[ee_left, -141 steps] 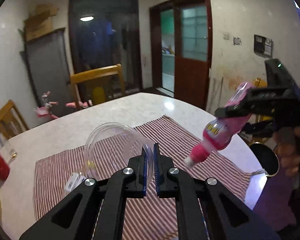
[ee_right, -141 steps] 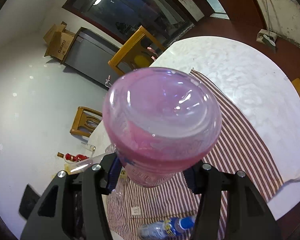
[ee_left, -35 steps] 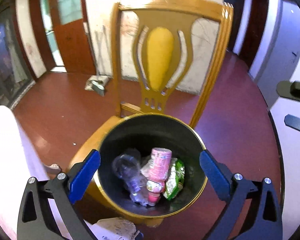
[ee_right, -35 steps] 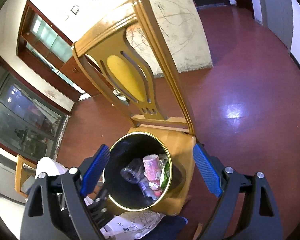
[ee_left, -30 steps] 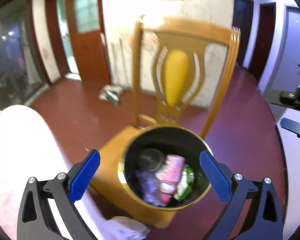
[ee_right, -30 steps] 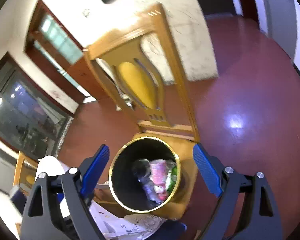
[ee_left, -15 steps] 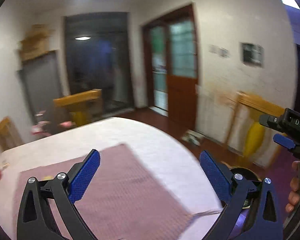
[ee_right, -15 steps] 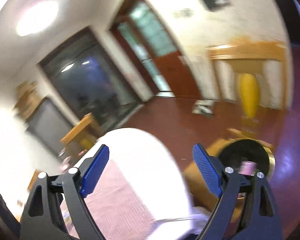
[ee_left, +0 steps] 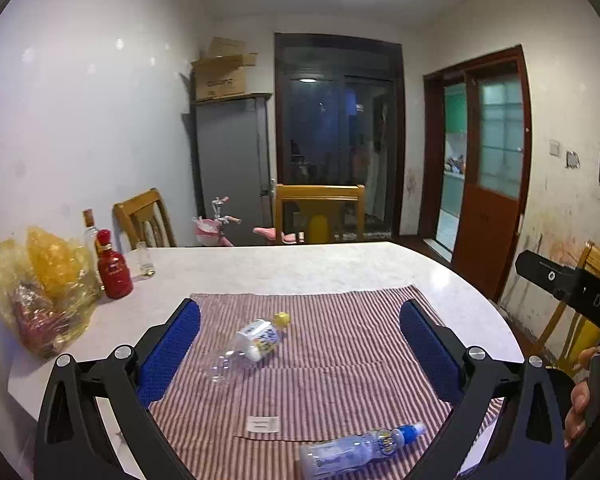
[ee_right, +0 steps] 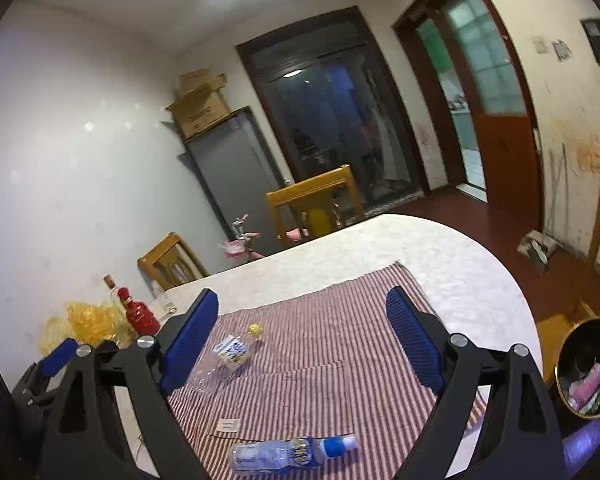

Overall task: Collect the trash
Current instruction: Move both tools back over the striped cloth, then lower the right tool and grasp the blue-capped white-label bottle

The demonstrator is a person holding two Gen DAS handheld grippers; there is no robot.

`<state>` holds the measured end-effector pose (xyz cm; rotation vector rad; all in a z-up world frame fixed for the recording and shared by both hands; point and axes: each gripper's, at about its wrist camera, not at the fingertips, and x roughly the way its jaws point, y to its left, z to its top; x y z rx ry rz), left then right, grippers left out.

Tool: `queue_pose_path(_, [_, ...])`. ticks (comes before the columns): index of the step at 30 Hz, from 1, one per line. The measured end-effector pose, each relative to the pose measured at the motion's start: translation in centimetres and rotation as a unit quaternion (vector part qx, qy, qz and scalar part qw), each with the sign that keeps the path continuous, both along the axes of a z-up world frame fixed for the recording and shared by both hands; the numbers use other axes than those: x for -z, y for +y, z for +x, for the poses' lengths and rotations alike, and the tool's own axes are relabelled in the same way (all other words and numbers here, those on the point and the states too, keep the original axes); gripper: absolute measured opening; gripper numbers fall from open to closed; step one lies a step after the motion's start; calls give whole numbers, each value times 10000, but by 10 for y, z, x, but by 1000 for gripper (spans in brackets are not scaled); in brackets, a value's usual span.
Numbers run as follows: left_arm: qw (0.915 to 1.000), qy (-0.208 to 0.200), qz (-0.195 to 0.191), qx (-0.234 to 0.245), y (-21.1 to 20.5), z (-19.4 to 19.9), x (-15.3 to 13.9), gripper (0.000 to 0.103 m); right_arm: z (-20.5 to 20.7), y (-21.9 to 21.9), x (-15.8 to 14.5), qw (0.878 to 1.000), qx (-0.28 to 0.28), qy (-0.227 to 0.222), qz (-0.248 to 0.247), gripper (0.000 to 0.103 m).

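Both the left gripper [ee_left: 300, 354] and right gripper [ee_right: 302, 338] gape wide, empty. The near blue-capped bottle [ee_right: 292, 454] lies at the cloth's [ee_right: 340, 360] edge; a clumsy nudge could roll it off.

1. Clear plastic bottle [ee_left: 247, 345], yellow cap, white-and-blue label: empty, lying on its side near the middle of the striped cloth [ee_left: 340, 364], cap towards the far edge.
2. Blue-capped bottle [ee_left: 360, 448], clear with a blue-and-yellow label: lying on its side at the cloth's near edge, cap pointing right.
3. Black bin [ee_right: 586, 368] with gold rim: off the surface at lower right, holding a pink bottle [ee_right: 590, 380] and other wrappers.
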<state>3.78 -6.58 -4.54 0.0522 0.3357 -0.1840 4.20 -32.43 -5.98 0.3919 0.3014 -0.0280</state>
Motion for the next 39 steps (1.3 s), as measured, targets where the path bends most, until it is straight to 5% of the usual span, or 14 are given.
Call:
queue_pose_path(12, [9997, 14, -221, -98, 23, -4, 2, 97, 4, 27, -3, 9987, -333, -6, -383, 86])
queue_pose_path(17, [9996, 39, -238, -131, 28, -2, 4, 97, 13, 45, -8, 9847, -986, -82, -1438, 87])
queue_pose_path(20, [9995, 84, -255, -153, 31, 0, 5, 97, 28, 67, 4, 9384, -2392, 222, -2484, 87])
queue_pose_path(25, [9991, 121, -287, -295, 43, 2, 7, 97, 40, 99, 47, 8208, -4050, 906, -3925, 87])
queue_pose_path(35, [9952, 335, -368, -839, 76, 13, 19, 97, 77, 151, 127, 6928, -5390, 2197, -4258, 86])
queue_pose_path(39, [9939, 455, -407, -923, 84, 20, 24, 97, 93, 167, 163, 6579, -5482, 2558, -4485, 67])
